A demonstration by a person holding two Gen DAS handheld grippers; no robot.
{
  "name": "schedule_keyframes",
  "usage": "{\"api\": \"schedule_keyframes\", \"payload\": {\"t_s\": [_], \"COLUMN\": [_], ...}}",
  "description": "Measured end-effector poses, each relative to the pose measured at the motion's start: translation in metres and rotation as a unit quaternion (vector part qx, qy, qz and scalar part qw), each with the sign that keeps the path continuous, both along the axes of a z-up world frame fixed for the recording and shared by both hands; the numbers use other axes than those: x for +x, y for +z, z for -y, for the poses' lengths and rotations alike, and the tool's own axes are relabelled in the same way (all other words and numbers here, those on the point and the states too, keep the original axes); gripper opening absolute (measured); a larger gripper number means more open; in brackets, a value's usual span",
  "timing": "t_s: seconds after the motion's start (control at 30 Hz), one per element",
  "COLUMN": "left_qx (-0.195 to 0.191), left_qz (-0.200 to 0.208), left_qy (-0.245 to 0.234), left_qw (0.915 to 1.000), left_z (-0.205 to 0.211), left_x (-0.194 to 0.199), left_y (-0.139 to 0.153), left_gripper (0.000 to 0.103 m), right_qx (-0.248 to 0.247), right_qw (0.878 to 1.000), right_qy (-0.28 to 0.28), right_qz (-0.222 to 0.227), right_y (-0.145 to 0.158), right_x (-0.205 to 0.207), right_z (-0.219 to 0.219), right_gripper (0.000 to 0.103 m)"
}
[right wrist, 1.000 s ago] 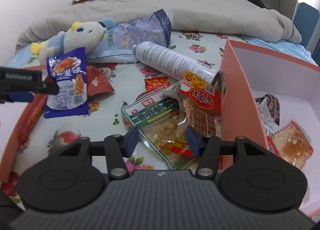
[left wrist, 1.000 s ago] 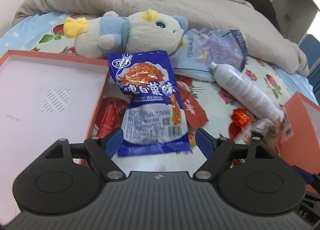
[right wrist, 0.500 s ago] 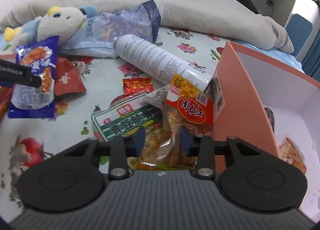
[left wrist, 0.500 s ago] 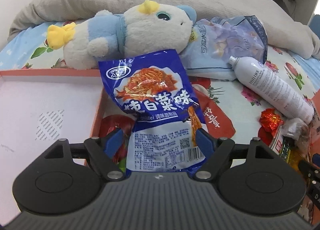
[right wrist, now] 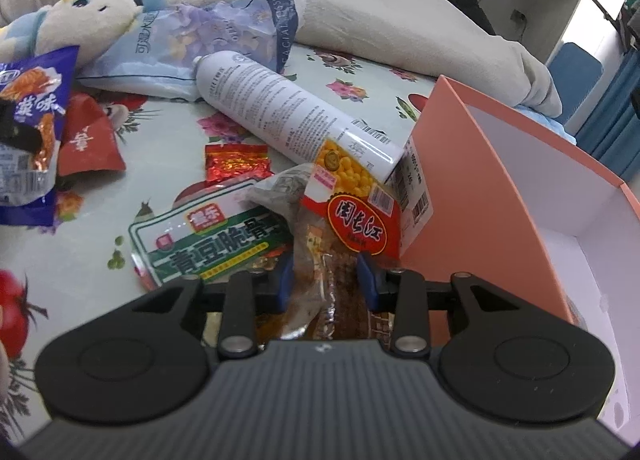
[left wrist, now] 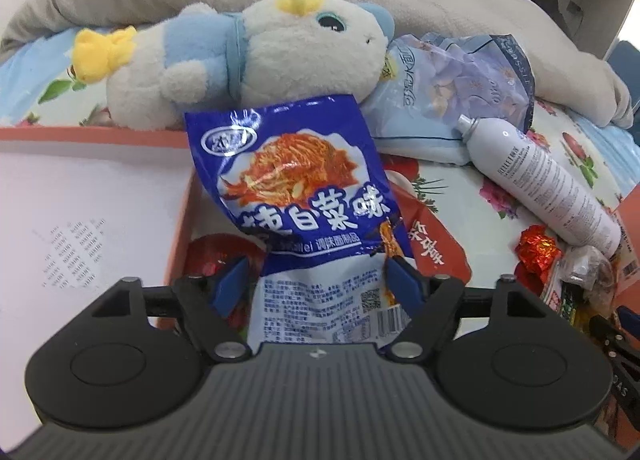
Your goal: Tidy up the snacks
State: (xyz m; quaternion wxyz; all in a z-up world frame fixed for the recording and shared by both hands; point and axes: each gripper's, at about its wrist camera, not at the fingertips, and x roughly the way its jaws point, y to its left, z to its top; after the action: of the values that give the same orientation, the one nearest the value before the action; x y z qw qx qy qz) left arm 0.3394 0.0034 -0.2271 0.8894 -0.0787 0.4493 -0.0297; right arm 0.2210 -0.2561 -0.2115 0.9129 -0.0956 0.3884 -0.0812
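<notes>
Both grippers tilted down toward the bed. The left gripper point(left wrist: 316, 284) had been closing, its fingers either side of the blue snack packet point(left wrist: 296, 196), the right one touching. The right gripper point(right wrist: 325, 278) had been closing too, its fingers pinching the brown snack packet point(right wrist: 332, 256), with the orange box point(right wrist: 472, 196) at 3 o'clock.

You are looking at 2 orange boxes point(left wrist: 176, 244) point(right wrist: 472, 196), 1 plush toy point(left wrist: 280, 56), 1 spray can point(right wrist: 288, 108), 1 tissue pack point(right wrist: 192, 48).
</notes>
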Motion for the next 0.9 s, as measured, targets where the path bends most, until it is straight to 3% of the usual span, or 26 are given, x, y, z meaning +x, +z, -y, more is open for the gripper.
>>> {"api": "schedule_keyframes", "payload": {"t_s": [0.13, 0.37, 0.57, 0.9], "left_qx": [0.001, -0.02, -0.024, -0.047], "left_qz": [-0.001, 0.011, 0.017, 0.025], "left_qy": [0.004, 0.019, 0.01, 0.007], "left_qw": [1.0, 0.9996, 0.9995, 0.9986], "left_z": [0.001, -0.011, -0.011, -0.021], "left_x": [-0.003, -0.014, -0.029, -0.07], "left_y": [-0.002, 0.011, 0.02, 0.034], "left_gripper": [0.057, 0.036, 0.026, 0.024], "right_qx": [-0.004, -0.007, -0.002, 0.007], "right_qw": [1.0, 1.0, 1.0, 0.999], "right_qy": [-0.001, 0.003, 0.001, 0.016], "right_qz": [-0.001, 0.009, 0.028, 0.049], "right_y": [-0.001, 0.009, 0.025, 0.043], "right_x": [0.0, -0.008, -0.023, -0.055], "right_z": [-0.001, -0.002, -0.004, -0.01], "right_gripper": [0.028, 0.02, 0.012, 0.009]}}
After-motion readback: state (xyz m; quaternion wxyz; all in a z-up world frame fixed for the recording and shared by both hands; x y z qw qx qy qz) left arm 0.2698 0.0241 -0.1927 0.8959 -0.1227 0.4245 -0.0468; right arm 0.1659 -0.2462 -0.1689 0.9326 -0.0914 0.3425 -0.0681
